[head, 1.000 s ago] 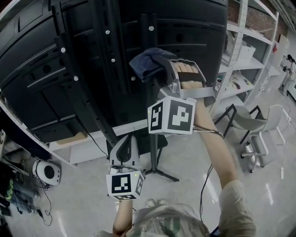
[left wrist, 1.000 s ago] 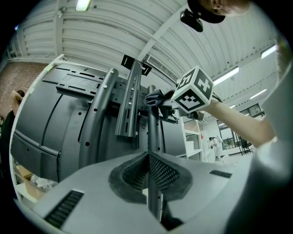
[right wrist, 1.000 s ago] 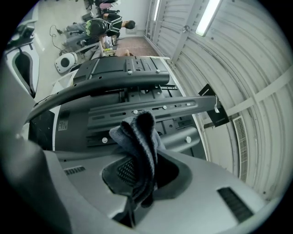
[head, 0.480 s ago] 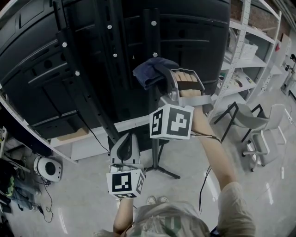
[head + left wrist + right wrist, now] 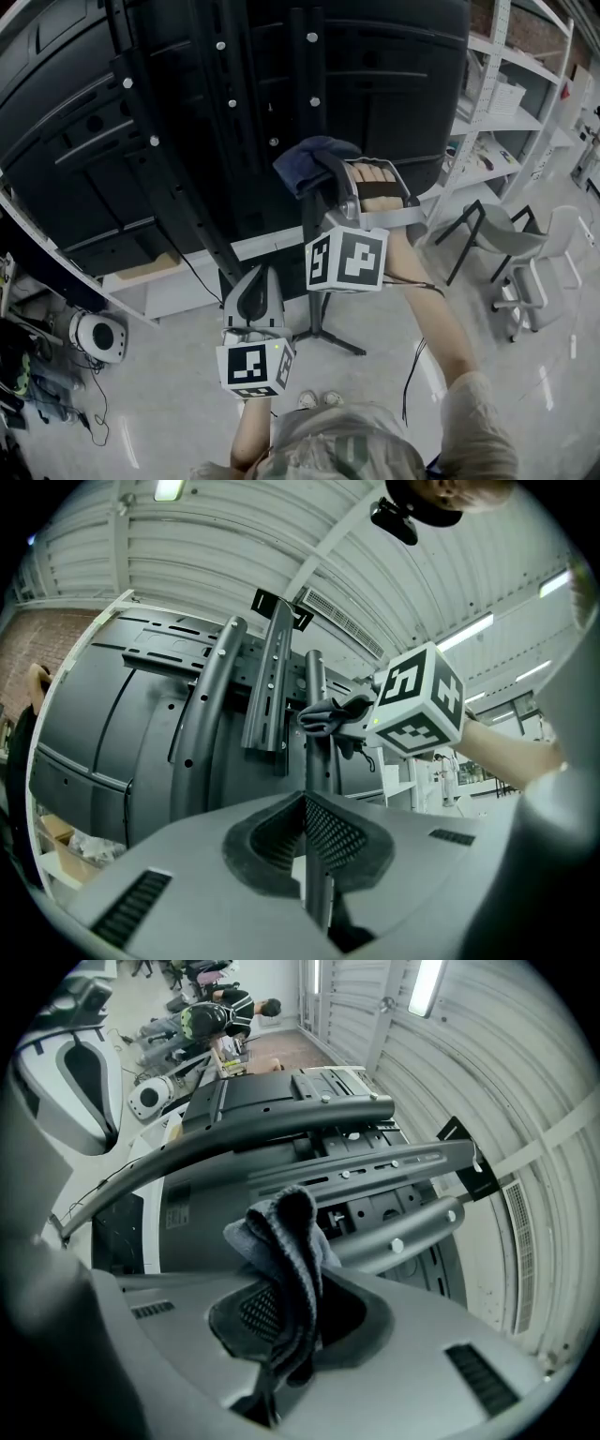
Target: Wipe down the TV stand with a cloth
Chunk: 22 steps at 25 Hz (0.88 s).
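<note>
The black TV stand fills the upper head view, and its central post (image 5: 308, 84) runs down to a floor base (image 5: 325, 339). A blue-grey cloth (image 5: 307, 159) is bunched against that post, with my right gripper (image 5: 325, 176) shut on it. In the right gripper view the cloth (image 5: 286, 1241) hangs folded out of the jaws (image 5: 279, 1312), in front of the stand's bars (image 5: 375, 1162). My left gripper (image 5: 253, 283) hangs lower and to the left, its jaws (image 5: 307, 829) shut with nothing in them. The left gripper view looks up at the post (image 5: 315, 682) and the cloth (image 5: 322, 714).
White metal shelving (image 5: 497, 103) stands to the right, with a grey chair (image 5: 495, 234) and a white chair (image 5: 546, 272) on the floor below it. A round white device (image 5: 94, 336) and loose cables (image 5: 33, 398) lie at the lower left. A low white shelf (image 5: 178, 281) runs behind the stand.
My right gripper has slid the cloth a little way down the central post. The left gripper has stayed roughly where it was.
</note>
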Available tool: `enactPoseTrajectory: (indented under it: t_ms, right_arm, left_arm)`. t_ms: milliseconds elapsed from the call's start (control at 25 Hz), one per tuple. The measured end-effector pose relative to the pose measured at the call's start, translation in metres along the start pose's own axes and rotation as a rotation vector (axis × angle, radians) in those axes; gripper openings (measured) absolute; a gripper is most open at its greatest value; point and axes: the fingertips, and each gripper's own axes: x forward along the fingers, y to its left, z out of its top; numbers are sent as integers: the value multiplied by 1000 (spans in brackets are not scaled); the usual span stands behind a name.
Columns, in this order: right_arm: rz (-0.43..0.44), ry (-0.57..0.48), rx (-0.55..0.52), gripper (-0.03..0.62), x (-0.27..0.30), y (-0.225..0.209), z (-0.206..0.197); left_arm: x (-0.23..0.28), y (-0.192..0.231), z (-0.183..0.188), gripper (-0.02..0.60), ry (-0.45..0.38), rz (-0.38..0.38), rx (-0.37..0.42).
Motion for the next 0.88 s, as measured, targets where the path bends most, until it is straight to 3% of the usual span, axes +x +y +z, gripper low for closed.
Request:
enactPoseTrajectory:
  t_ms: [880]
  right_arm:
    - [101,15,64,57,-4,68,-18]
  left_arm:
    - [5,-5,-19,15,44,3,-7]
